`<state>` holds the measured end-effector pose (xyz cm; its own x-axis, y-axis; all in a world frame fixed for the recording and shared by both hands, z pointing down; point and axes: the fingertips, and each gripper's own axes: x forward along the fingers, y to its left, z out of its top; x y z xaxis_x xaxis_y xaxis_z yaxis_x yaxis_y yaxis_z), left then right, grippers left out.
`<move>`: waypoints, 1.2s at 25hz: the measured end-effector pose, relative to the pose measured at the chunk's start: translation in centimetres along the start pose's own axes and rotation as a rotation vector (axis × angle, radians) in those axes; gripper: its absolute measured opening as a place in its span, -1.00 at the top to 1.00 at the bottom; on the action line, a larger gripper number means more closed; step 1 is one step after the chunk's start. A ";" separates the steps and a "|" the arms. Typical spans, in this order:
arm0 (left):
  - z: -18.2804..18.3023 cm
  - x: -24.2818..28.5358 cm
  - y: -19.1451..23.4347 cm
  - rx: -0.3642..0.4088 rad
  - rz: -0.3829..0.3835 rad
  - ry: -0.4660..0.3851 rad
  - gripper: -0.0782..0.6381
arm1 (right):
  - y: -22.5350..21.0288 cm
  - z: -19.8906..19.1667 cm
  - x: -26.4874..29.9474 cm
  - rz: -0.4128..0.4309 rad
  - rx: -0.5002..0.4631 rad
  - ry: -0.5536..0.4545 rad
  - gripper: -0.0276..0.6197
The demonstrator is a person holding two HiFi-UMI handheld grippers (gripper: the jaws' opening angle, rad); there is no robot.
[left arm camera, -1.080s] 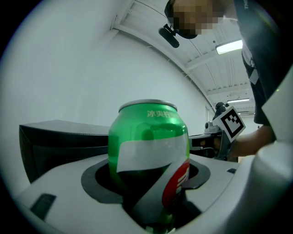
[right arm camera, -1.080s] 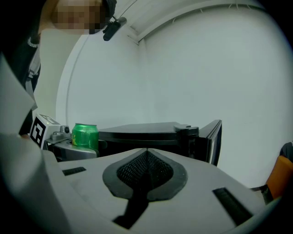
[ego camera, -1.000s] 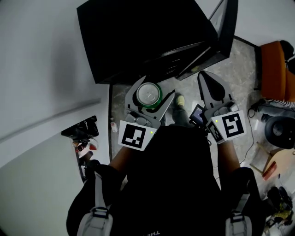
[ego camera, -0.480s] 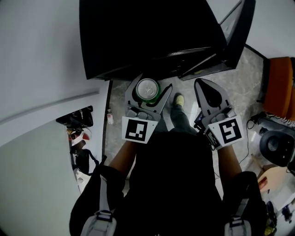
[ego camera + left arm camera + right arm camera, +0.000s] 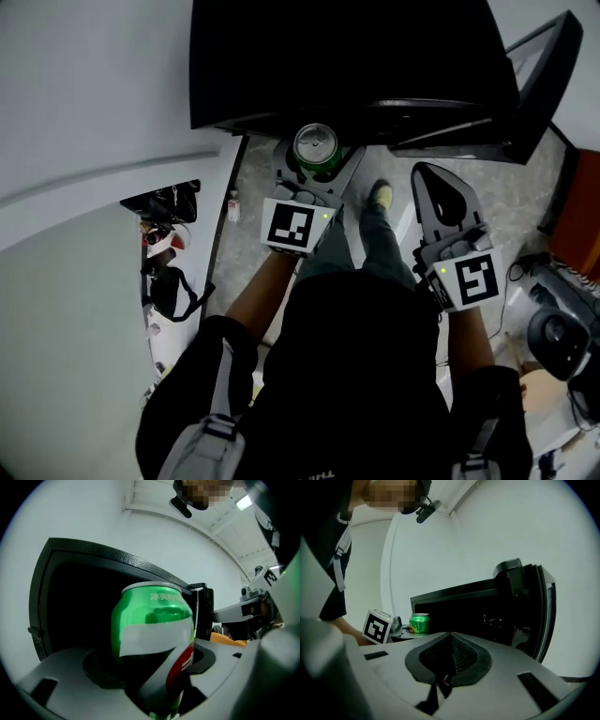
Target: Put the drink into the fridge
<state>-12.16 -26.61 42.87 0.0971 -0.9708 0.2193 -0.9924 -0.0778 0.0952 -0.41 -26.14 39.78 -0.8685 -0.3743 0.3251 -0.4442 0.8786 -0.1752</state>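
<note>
My left gripper [image 5: 318, 161] squeezes green can [image 5: 153, 620], upright, in front of dark fridge [image 5: 356, 66]. My right gripper [image 5: 431, 180]: jaws pressed together, nothing inside, near open fridge door [image 5: 542, 86].

On the green drink can [image 5: 152, 620] I see a line of white Chinese characters under the top rim, too soft to read. The marker cubes [image 5: 294, 226] [image 5: 474, 280] show only black-and-white square patterns.
</note>
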 end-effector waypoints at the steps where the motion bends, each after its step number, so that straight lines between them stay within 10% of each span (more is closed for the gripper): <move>1: -0.3 0.1 0.1 0.015 0.002 0.004 -0.16 | 0.1 -0.4 -0.1 0.009 0.006 0.009 0.89; 30: -15.4 14.1 6.9 0.008 0.070 0.137 -0.16 | -2.1 -4.2 1.0 -0.066 0.052 0.047 0.89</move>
<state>-16.52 -37.33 61.58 0.0361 -0.9340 0.3554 -0.9976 -0.0130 0.0673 0.58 -27.08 44.35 -0.8259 -0.4157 0.3808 -0.5124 0.8352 -0.1997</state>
